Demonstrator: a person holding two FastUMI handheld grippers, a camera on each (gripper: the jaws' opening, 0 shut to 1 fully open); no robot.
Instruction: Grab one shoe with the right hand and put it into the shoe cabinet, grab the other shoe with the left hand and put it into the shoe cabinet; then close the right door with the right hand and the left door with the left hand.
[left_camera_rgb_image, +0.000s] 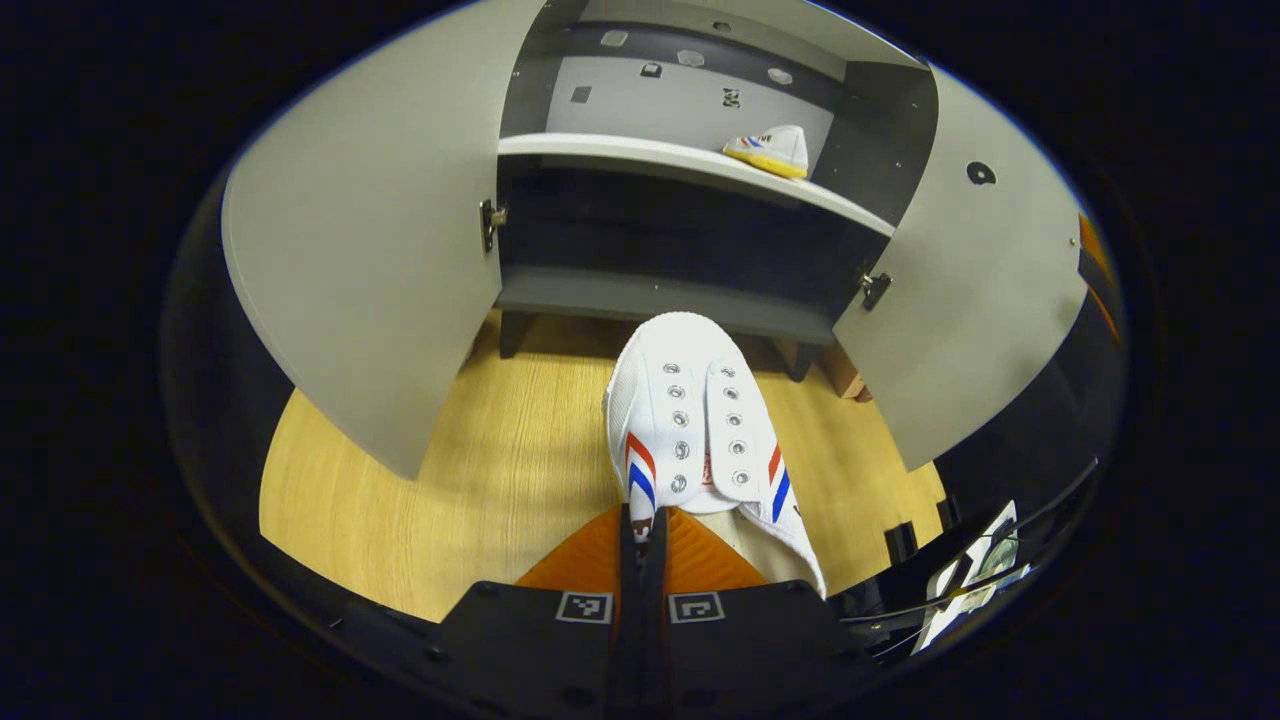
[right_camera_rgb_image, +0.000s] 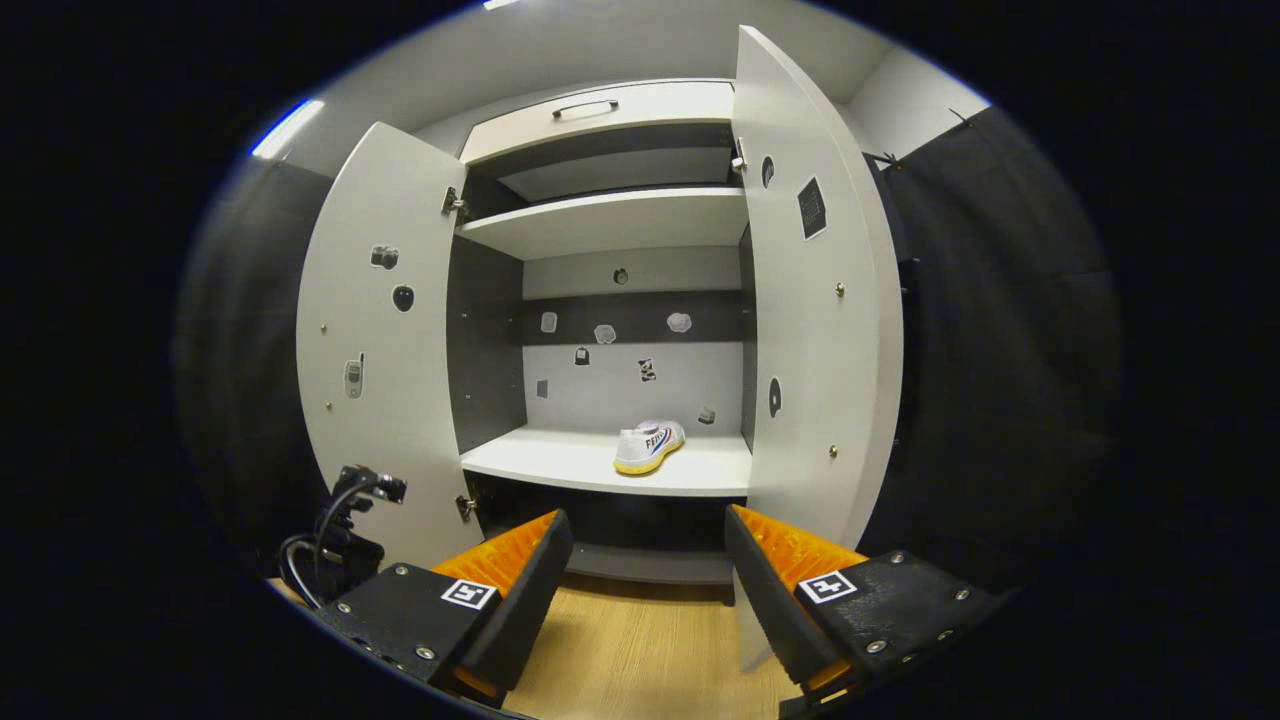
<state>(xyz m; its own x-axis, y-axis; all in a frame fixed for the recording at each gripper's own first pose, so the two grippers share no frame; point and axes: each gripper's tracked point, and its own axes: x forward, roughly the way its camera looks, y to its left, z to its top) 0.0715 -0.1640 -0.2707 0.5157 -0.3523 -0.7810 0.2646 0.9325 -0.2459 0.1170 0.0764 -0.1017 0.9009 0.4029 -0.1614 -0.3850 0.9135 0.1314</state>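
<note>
My left gripper (left_camera_rgb_image: 642, 535) is clamped on a white shoe (left_camera_rgb_image: 695, 430) above the wood floor (left_camera_rgb_image: 480, 490) facing the open cabinet (left_camera_rgb_image: 690, 300), right gripper (right_camera_rgb_image: 648, 560) jaws apart, other shoe (right_camera_rgb_image: 650, 446) on the shelf (right_camera_rgb_image: 560, 462).

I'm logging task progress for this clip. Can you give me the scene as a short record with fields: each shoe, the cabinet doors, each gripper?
first shoe: white shoe on the cabinet's lower white shelf, toward the right side
second shoe: white shoe with red and blue stripes, held off the wooden floor in front of the cabinet
left gripper: jaws closed on the second shoe's heel edge
right gripper: jaws apart, holding nothing, facing the cabinet
left door: open
right door: open
remaining: shelve second shoe, close both doors
</note>
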